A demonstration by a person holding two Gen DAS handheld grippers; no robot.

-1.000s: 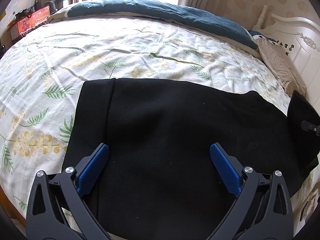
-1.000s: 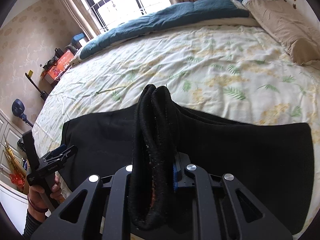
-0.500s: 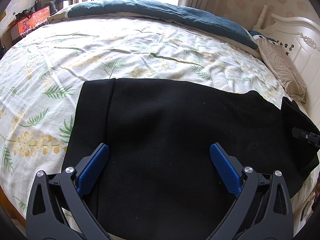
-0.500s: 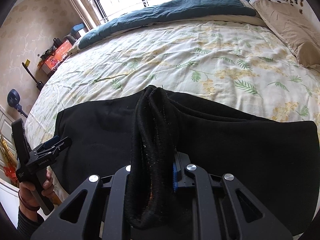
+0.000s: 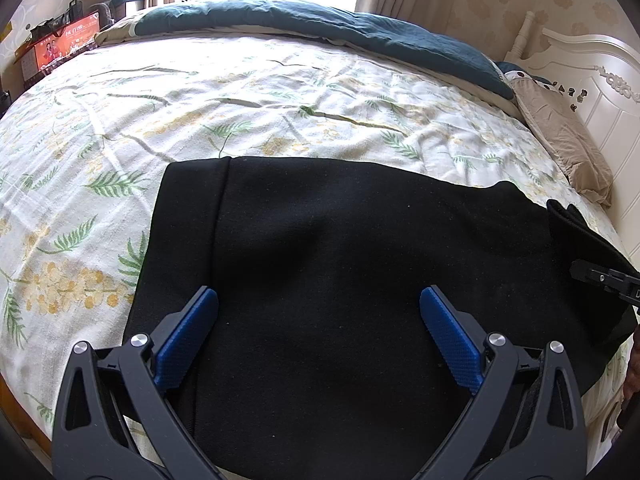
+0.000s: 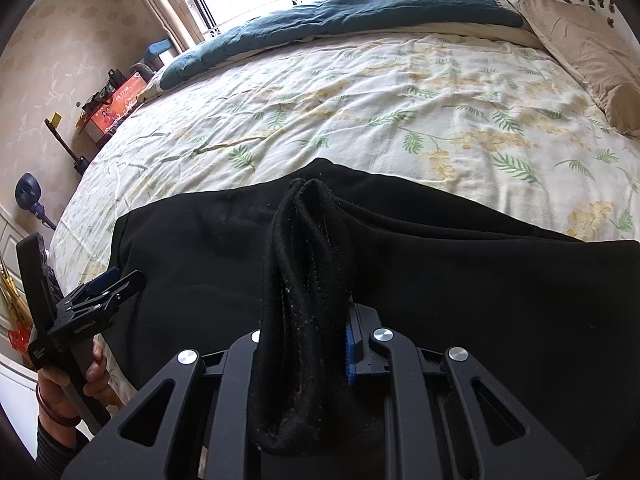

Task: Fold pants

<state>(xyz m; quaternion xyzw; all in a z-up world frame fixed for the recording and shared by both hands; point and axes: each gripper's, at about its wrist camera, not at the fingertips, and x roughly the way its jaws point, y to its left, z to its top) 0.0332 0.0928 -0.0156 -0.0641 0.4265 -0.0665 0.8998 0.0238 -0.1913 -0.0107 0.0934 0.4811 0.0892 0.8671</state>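
One bed (image 5: 280, 92) under a floral sheet, carrying one pair of black pants (image 5: 340, 280) spread flat along its near edge, reaching from near the foot-side corner toward the headboard-side corner. One teal duvet (image 5: 320, 20) bunched along the far edge, one beige pillow (image 5: 560, 140) at the headboard-side far corner. Two grippers: left gripper (image 5: 319, 320) spread wide above the cloth at the near edge, gripping nothing; right gripper (image 6: 304, 340) clamped on a bunched hem of the pants, lifted off the sheet. Likely risks: thick bunch slipping from the blue pads (image 6: 350, 354) if pulled fast; lower layer dragging and creasing with no left-side pin; fold landing skewed, or cloth sliding off the near edge.
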